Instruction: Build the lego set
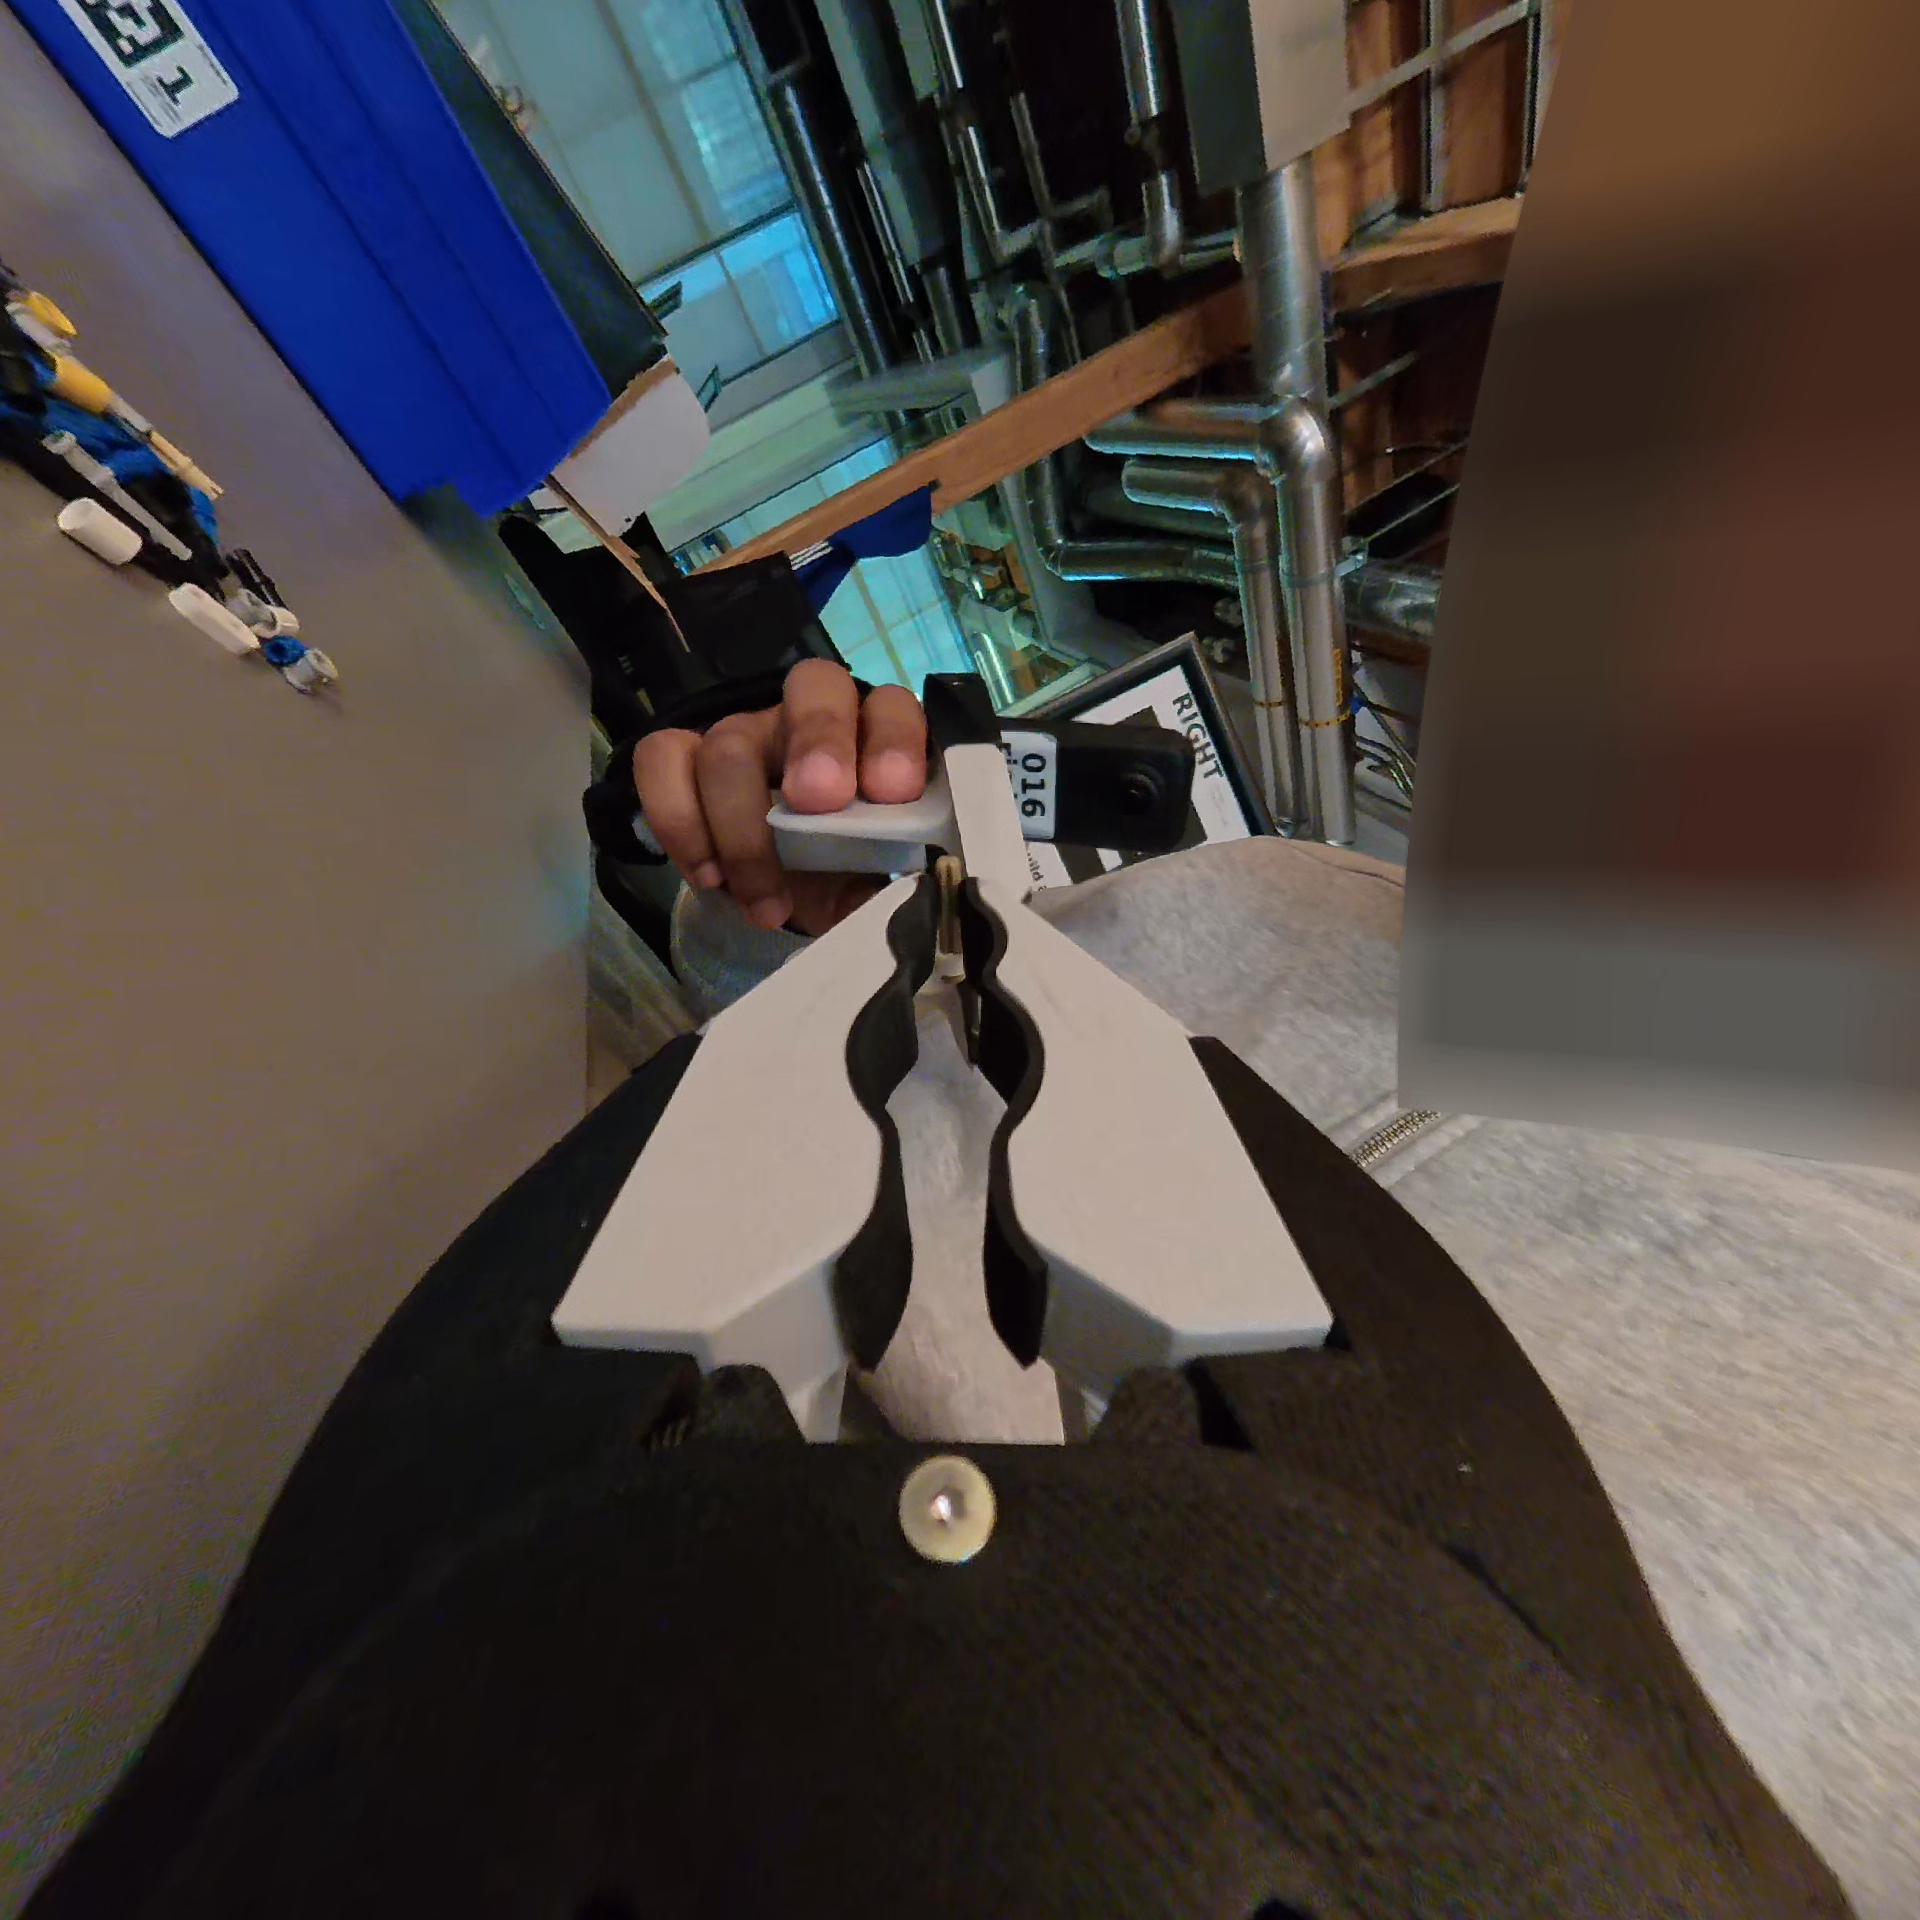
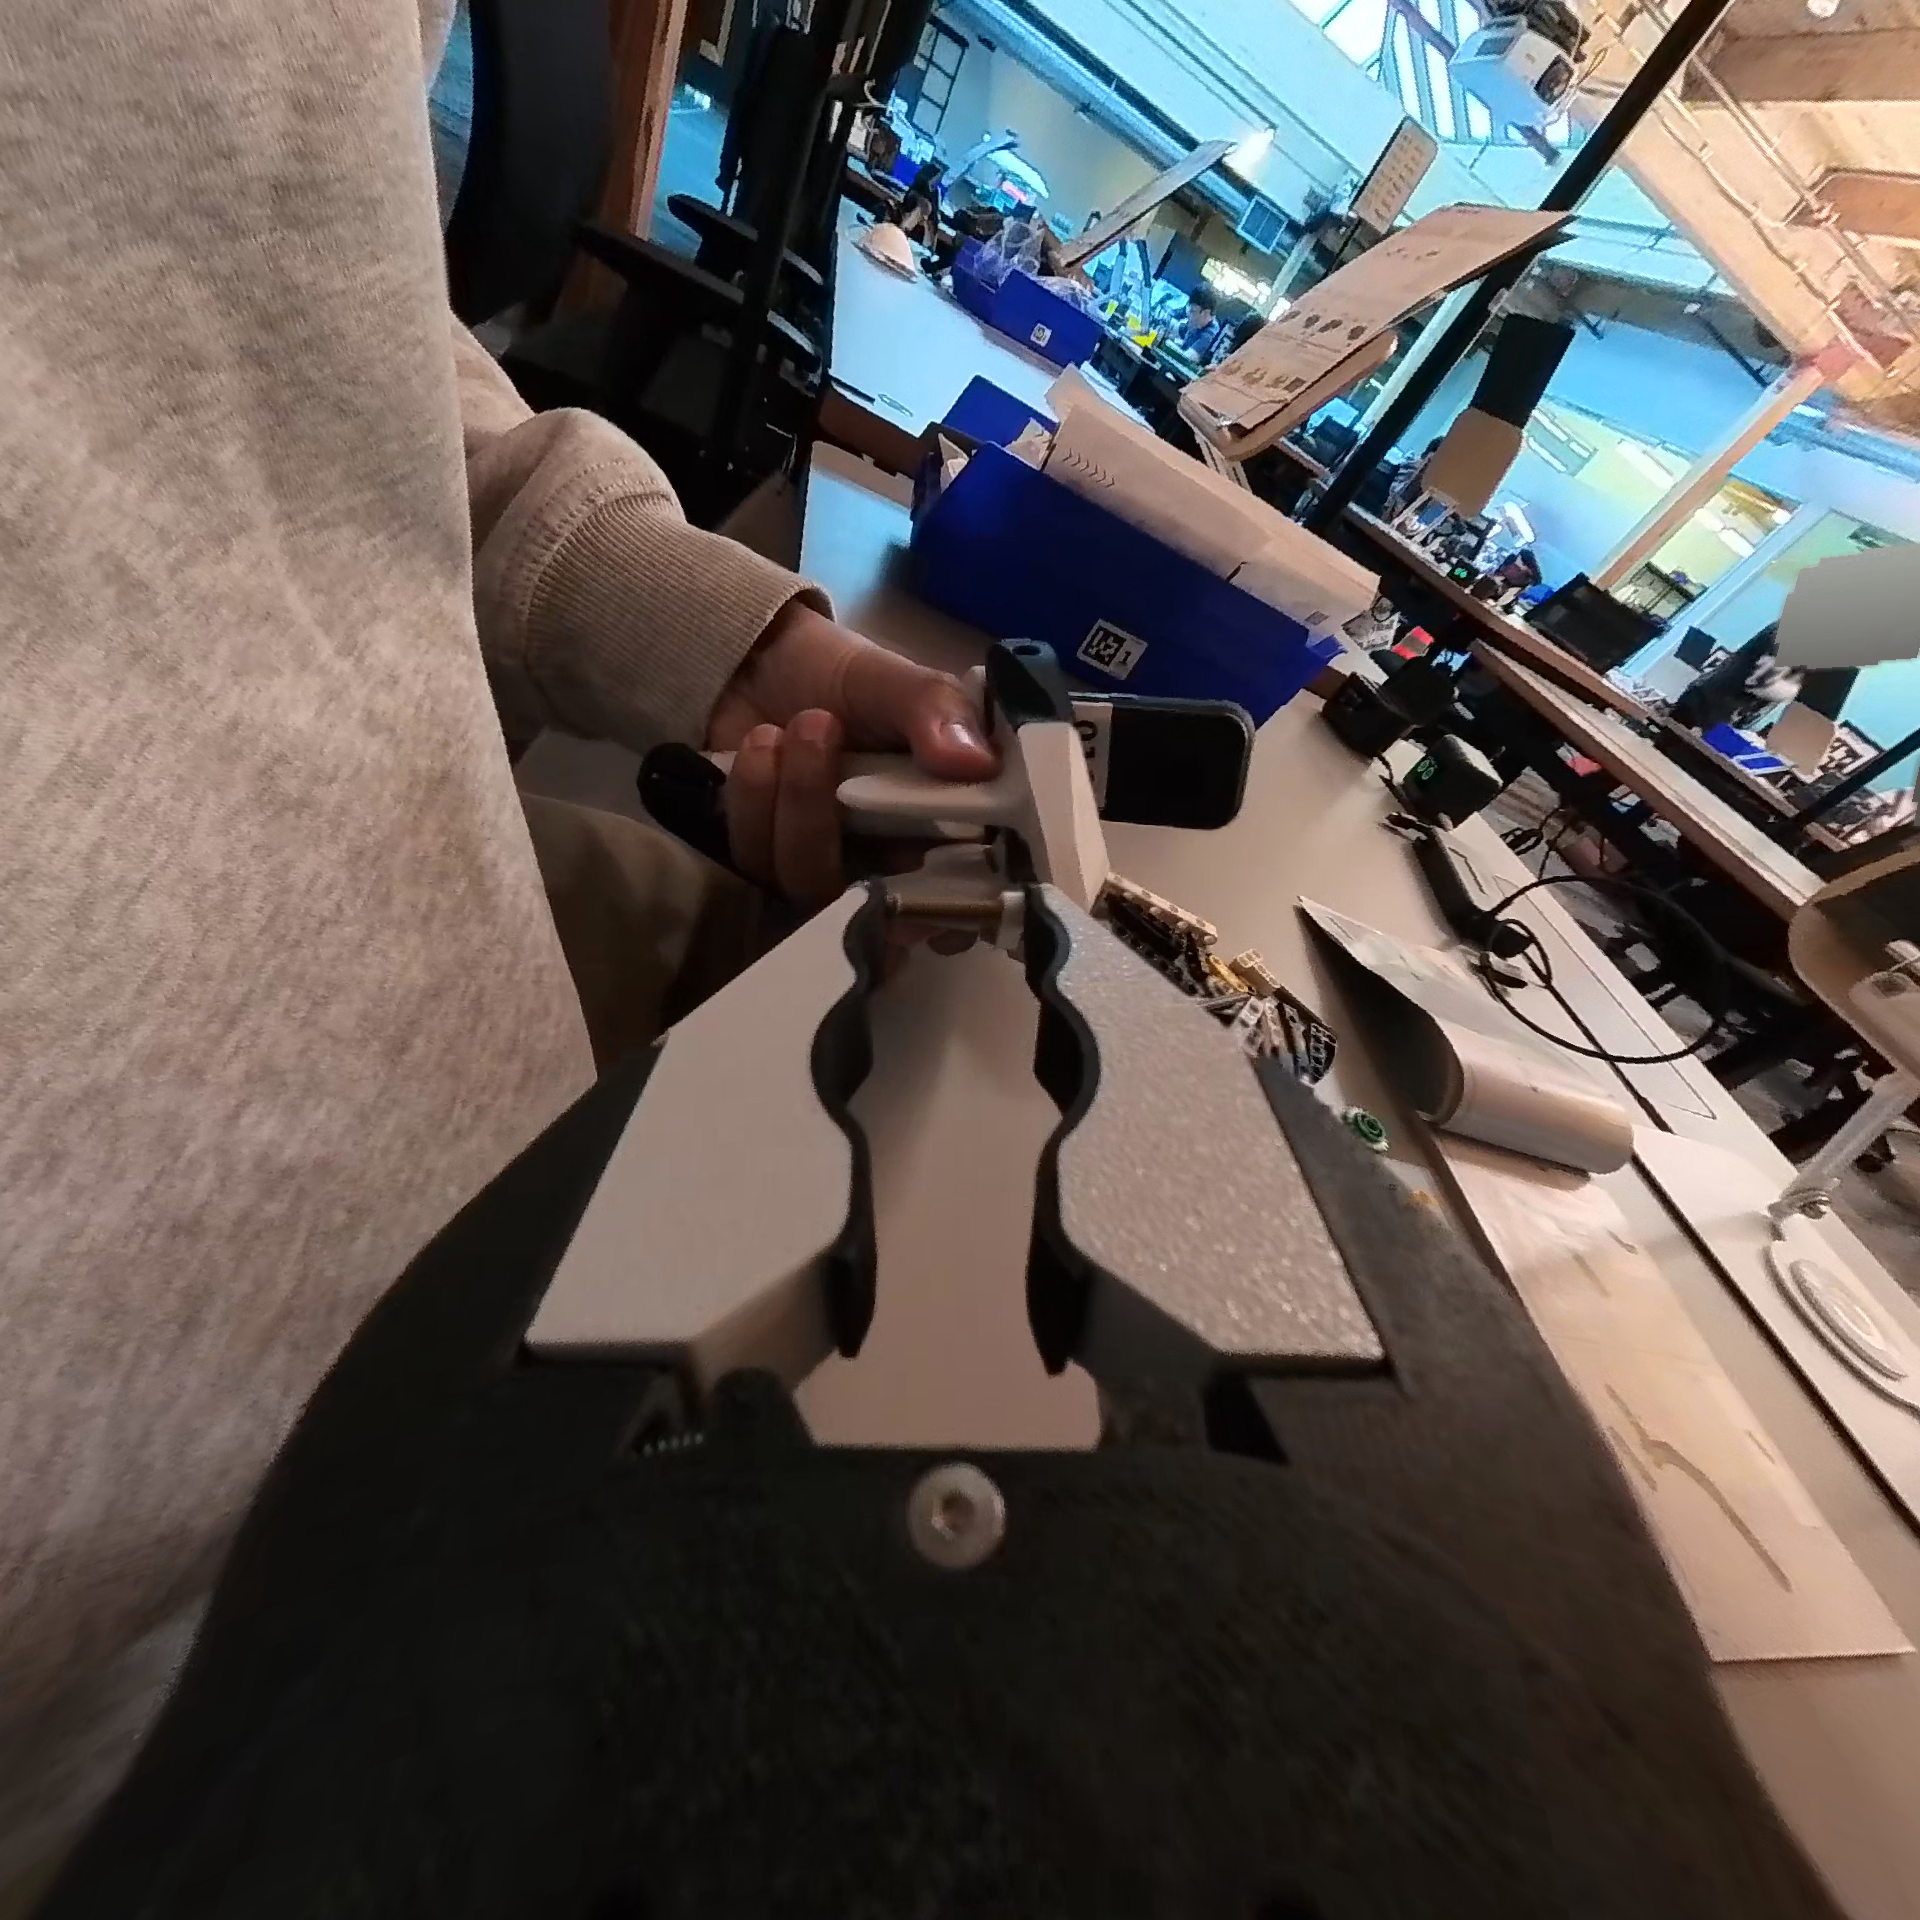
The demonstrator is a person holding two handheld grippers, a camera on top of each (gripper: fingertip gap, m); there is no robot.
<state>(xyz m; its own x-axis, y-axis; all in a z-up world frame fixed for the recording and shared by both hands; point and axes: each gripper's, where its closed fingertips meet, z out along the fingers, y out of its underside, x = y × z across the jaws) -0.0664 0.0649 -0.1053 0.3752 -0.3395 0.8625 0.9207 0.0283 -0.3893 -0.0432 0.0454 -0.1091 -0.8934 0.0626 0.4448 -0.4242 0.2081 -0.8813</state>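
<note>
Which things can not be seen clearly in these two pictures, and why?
Small pale lego piece, left wrist view: black jaws of the left gripper cover most of it; shape unclear.
Pile of dark loose lego pieces, right wrist view: right gripper hides part.
Whether the right gripper grips anything: cannot tell.

Each of the tongs, left [image 1: 948, 902] and right [image 2: 948, 906], has pale grey wedge-shaped fingers lined with wavy black pads, set in a rough black body with one silver screw below the fingers. The person wears a heathered grey sweatshirt [image 2: 239, 727] with ribbed cuffs.
</note>
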